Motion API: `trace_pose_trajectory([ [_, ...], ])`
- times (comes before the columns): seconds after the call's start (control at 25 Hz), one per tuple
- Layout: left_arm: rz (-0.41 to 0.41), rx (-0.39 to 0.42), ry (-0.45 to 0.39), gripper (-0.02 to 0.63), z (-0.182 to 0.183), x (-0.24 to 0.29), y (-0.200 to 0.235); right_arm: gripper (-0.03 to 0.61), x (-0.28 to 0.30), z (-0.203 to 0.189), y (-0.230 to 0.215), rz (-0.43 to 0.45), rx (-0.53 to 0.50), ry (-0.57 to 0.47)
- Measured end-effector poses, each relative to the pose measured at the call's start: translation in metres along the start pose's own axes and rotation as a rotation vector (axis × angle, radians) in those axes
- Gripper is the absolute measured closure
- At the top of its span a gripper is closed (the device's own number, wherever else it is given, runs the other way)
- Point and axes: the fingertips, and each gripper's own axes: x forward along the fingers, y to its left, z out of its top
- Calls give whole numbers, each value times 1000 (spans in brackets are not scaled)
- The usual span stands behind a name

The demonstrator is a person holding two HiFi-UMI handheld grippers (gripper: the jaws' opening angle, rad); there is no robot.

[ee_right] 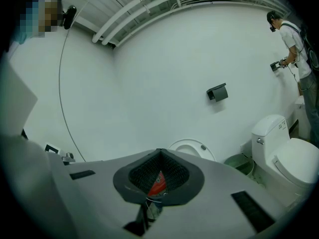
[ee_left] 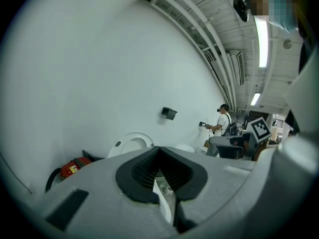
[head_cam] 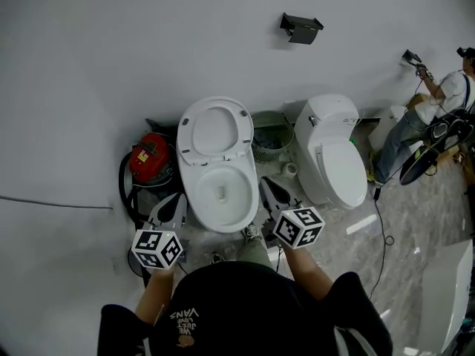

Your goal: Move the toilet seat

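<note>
Shirt (head_cam: 237, 302): black, filling the bottom of the head view; the person stands right in front of the toilet with an arm out to each side of it.
Left gripper (head_cam: 176, 201): jaws pressed together with nothing between them, held almost level just beside the bowl's left edge; no contact with it can be made out.
Right gripper (head_cam: 267, 186): jaws also closed together and empty, just beside the bowl's right edge.
Why so held: the pair flanks the bowl, a stance that would suit either reaching in for the seat or coming away from it.
Bowl (head_cam: 223, 191): open and white; nothing shows inside but the drain at the bottom.
Seat (head_cam: 215, 128): raised, standing behind the bowl and leaning toward the wall, its oval opening facing the person.
Stage: this fits a seat already lifted as well as one waiting to be brought down; the views do not settle which.
Red machine (head_cam: 151, 156): on the floor left of the toilet, ringed by a black hose, tucked against the wall.
Basket (head_cam: 272, 134): green, between the two toilets; something pale lies inside, too small to name.
Second toilet (head_cam: 335, 162): lid down, so its inside is hidden.
Holder (head_cam: 300, 28): dark, fixed high on the wall.
Other person (head_cam: 438, 110): far right, working at the wall, well apart.
</note>
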Motion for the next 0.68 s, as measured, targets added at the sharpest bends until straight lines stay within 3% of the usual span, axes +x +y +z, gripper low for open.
trace_pose_trajectory([
  [0.68,0,37,10,613,4,2,-3,580,-9,0,-2,-10,-18,10],
])
